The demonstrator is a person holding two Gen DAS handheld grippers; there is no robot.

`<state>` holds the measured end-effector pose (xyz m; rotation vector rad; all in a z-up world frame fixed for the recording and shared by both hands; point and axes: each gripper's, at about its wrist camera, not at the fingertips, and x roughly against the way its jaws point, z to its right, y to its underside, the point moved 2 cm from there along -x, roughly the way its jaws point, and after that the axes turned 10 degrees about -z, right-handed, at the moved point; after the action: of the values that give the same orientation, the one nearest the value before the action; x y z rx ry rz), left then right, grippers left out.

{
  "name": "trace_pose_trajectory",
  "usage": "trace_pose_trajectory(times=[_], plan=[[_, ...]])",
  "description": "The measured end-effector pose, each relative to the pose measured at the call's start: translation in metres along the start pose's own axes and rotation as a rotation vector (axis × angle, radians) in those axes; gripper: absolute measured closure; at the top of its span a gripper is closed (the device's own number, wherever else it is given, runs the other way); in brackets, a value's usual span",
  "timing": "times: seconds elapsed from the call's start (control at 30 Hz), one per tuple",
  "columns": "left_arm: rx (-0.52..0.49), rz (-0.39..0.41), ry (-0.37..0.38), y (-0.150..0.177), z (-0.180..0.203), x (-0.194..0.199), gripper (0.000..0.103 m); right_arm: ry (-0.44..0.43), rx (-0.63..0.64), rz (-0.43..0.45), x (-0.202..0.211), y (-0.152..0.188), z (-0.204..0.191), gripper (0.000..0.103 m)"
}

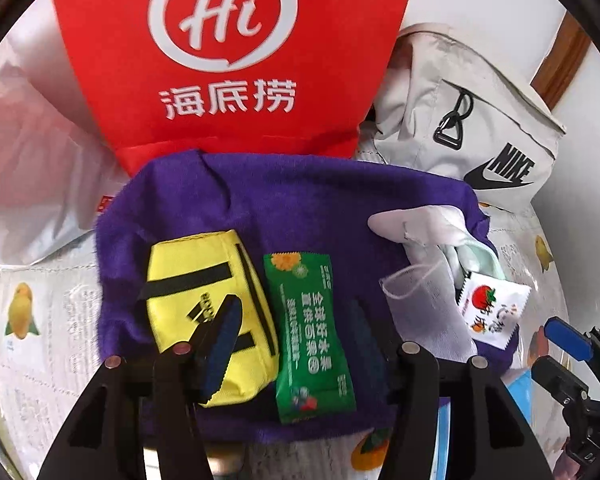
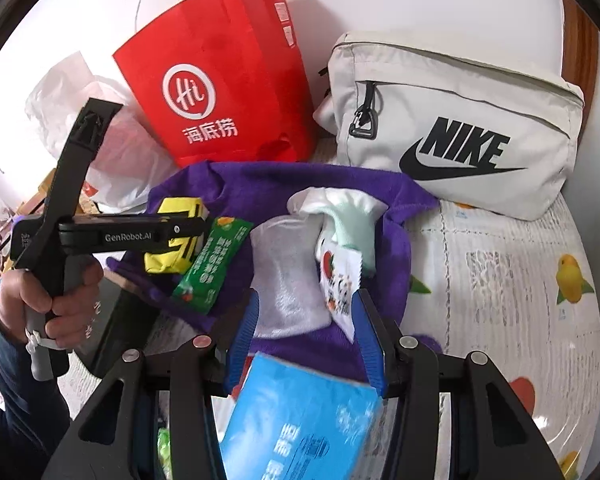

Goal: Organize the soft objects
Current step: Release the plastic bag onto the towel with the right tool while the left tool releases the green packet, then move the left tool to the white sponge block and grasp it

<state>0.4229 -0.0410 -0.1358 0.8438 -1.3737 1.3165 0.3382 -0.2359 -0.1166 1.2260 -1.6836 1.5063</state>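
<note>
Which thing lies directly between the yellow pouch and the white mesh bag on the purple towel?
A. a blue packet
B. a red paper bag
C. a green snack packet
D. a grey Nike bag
C: the green snack packet lies on the purple towel with the yellow pouch on one side and the white mesh bag on the other.

Both views were brightly and evenly lit, with soft shadows behind the red paper bag (image 2: 220,92) on the white wall (image 2: 420,0). Strong fisheye distortion curved the edges, black vignetting filled the corners, and the nearest blue packet (image 2: 300,420) was blurred.
</note>
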Motion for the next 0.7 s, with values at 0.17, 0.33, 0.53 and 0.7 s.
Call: trace_pose_trajectory(times=[0.17,0.33,0.53,0.7], plan=[[-0.007,0.028,-0.009,0.019,-0.004,0.024,0.049,-0.015,0.001,0.012,0.014,0.015,-0.011,0.055],[-0.001,0.040,-0.005,0.048,-0.012,0.043,0.049,-0.028,0.012,0.013,0.026,0.034,-0.026,0.054],[0.013,0.053,-0.005,0.088,-0.020,0.065,0.049,-0.040,0.031,0.014,0.042,0.060,-0.046,0.054],[0.039,0.074,0.007,0.125,-0.032,0.083,0.037,-0.049,0.036,0.024,0.055,0.080,-0.059,0.050]])
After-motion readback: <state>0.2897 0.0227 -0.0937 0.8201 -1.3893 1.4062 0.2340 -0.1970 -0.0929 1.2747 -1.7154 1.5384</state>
